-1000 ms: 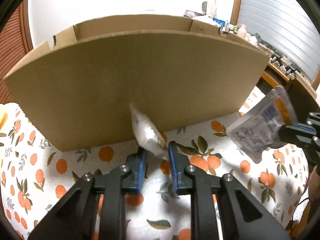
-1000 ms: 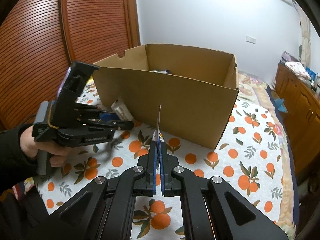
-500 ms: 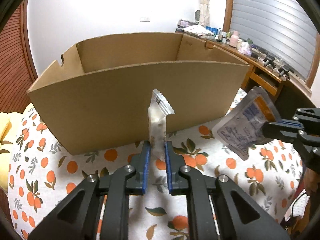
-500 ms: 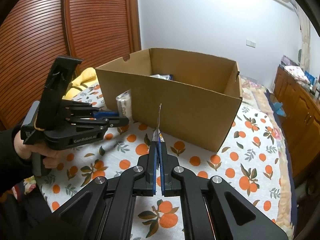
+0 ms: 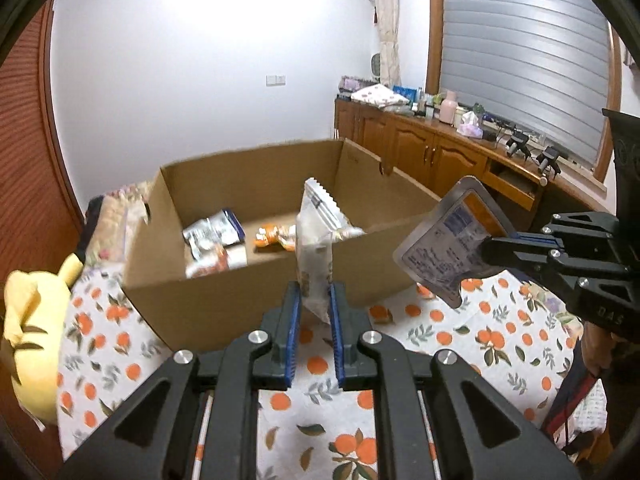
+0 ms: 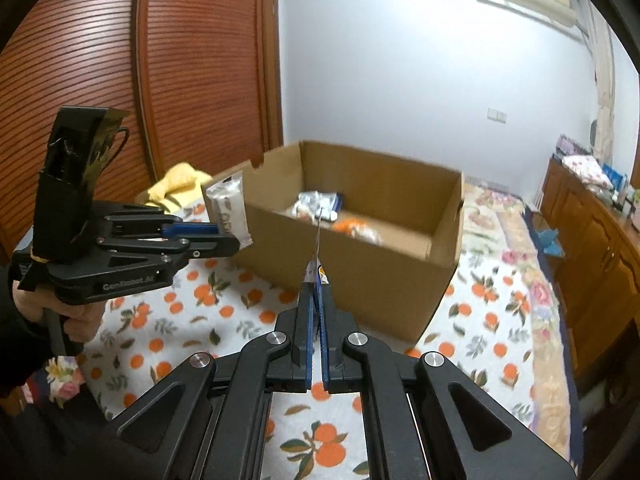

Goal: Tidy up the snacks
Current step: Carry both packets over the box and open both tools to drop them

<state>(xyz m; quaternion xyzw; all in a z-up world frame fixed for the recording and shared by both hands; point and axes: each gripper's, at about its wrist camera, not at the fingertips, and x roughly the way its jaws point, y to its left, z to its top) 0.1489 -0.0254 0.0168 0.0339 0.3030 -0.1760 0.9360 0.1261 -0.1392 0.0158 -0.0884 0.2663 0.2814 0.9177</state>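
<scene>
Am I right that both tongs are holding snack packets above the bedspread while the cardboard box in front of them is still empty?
Not quite: the cardboard box already holds several snack packets, as the left wrist view shows. The rest stands: the left tongs grip a white packet and the right tongs a flat pouch.

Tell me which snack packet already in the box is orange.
The small orange packet on the floor of the box, near the middle. The packets left of it are white with blue and red print.
</scene>
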